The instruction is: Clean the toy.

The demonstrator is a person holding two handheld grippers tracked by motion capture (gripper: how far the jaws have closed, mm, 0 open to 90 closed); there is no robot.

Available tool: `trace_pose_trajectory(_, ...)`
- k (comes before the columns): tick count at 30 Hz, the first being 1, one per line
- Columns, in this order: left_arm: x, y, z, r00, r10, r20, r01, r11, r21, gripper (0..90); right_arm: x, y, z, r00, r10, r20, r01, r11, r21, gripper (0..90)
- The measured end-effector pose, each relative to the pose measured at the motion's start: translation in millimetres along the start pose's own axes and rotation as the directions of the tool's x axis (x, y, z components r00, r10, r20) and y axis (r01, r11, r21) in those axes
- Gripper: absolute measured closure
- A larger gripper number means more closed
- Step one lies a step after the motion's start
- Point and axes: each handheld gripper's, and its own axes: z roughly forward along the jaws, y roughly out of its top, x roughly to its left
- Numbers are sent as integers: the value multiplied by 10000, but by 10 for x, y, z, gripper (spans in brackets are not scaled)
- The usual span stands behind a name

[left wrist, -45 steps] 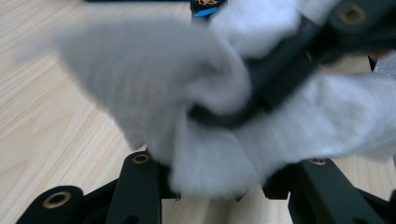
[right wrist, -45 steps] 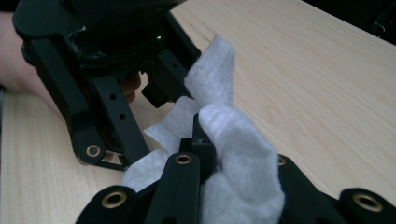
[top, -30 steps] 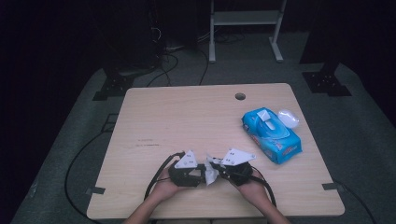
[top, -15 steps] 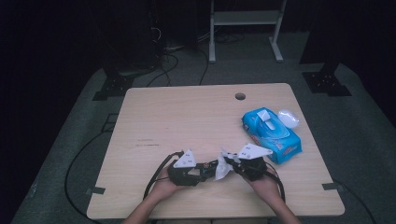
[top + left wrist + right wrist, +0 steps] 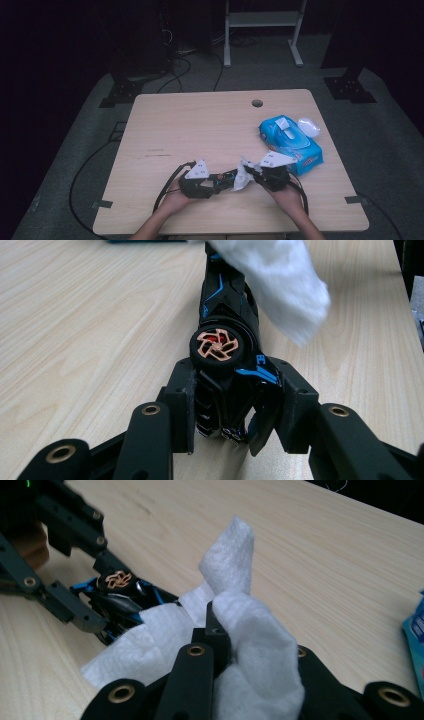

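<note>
Black and blue, the toy car sits clamped on its side between the left gripper's jaws. The right gripper is closed on a white wipe, which drapes over the car's far end. A blue wipe pack lies just beyond the right gripper, with nothing between. Since a second ago, the right gripper has shifted toward the pack.

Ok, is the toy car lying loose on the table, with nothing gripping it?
No, the left gripper has its jaws clamped on the rear of the black and blue toy car, just behind its orange-spoked wheel.
</note>
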Motion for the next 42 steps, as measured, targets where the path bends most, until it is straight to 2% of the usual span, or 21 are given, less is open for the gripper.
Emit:
trace_pose_trajectory(1, -3, -2, -5, 10000, 28, -22, -28, 10000, -8, 584, 2, 0, 11, 9999, -96, 53, 96, 9999, 36, 817)
trace_pose_trajectory(3, -4, -5, -12, 10000, 67, -37, -67, 10000, -11, 585, -73, -23, -13, 9998, 182, 83, -183, 9998, 64, 817)
trace_pose_trajectory(7, 12, -12, -8, 10000, -26, 19, 27, 10000, -61, 584, -288, -139, -111, 9935, 842, 768, -867, 9958, 288, 817)
trace_pose_trajectory(10, 8, -6, -9, 10000, 28, 2, -28, 10000, -11, 584, -320, -156, -116, 9921, 1047, 684, -1063, 9941, 208, 817)
trace_pose_trajectory(14, 11, -9, -8, 10000, -14, -3, 14, 10000, -39, 584, -169, -70, -50, 9972, 534, 516, -540, 9985, 91, 818)
trace_pose_trajectory(15, 12, -9, -6, 10000, -8, -11, 8, 10000, -52, 584, -158, -57, -41, 9970, 610, 475, -612, 9981, 28, 818)
trace_pose_trajectory(16, 9, -6, -2, 10000, -1, -7, 1, 10000, -64, 584, -161, -27, -23, 9955, 946, 112, -945, 9955, -84, 818)
trace_pose_trajectory(17, 5, -1, 2, 10000, 41, -20, -41, 10000, -44, 584, -131, 12, -3, 9958, 913, 19, -912, 9957, -141, 818)
trace_pose_trajectory(20, -9, 10, 24, 10000, 44, -4, -44, 10000, -83, 584, 97, 177, 104, 9987, 155, -485, -164, 9997, -177, 819)
trace_pose_trajectory(21, -11, 13, 27, 10000, 58, 6, -58, 10000, -77, 585, 197, 226, 157, 9976, -176, -675, 167, 9998, -143, 819)
trace_pose_trajectory(25, -12, 6, 20, 10000, -30, 26, 30, 10000, -88, 585, 520, 325, 379, 9807, -602, -1859, 592, 9982, -109, 818)
trace_pose_trajectory(27, -3, 1, 8, 10000, 47, 35, -46, 10000, -46, 585, 585, 319, 420, 9787, -1147, -1701, 1164, 9932, 3, 817)
trace_pose_trajectory(29, -5, 0, 5, 10000, 84, 10, -84, 10000, -40, 585, 512, 302, 381, 9838, -1135, -1388, 1153, 9933, 52, 818)
trace_pose_trajectory(30, -2, 0, 4, 10000, 76, 20, -76, 10000, -35, 585, 449, 284, 344, 9877, -1238, -956, 1258, 9919, 154, 818)
trace_pose_trajectory(32, 2, -1, 2, 10000, 53, 26, -53, 10000, -37, 584, 257, 205, 236, 9949, -976, -243, 982, 9948, 272, 818)
trace_pose_trajectory(34, 0, -1, -2, 10000, 96, -7, -96, 10000, 4, 584, 102, 127, 143, 9977, -657, 139, 652, 9973, 346, 818)
trace_pose_trajectory(37, -1, 6, 2, 9999, 150, -59, -150, 9999, -58, 584, -96, 39, 18, 9964, -335, 774, 300, 9985, 468, 818)
trace_pose_trajectory(38, -2, 10, 4, 9999, 148, -51, -148, 9999, -18, 584, -135, 21, -3, 9981, 73, 607, -95, 9993, 363, 818)
trace_pose_trajectory(39, -4, 10, 11, 10000, 69, -40, -69, 10000, -26, 584, -130, 19, -1, 9978, 79, 652, -102, 9993, 347, 818)
trace_pose_trajectory(41, 5, 4, 9, 10000, 24, -8, -24, 10000, -14, 584, -51, 40, 32, 9963, -347, 786, 319, 9988, 372, 818)
trace_pose_trajectory(42, 9, 2, 9, 10000, -18, 0, 18, 10000, -45, 584, -3, 58, 54, 9981, -322, 526, 307, 9991, 300, 818)
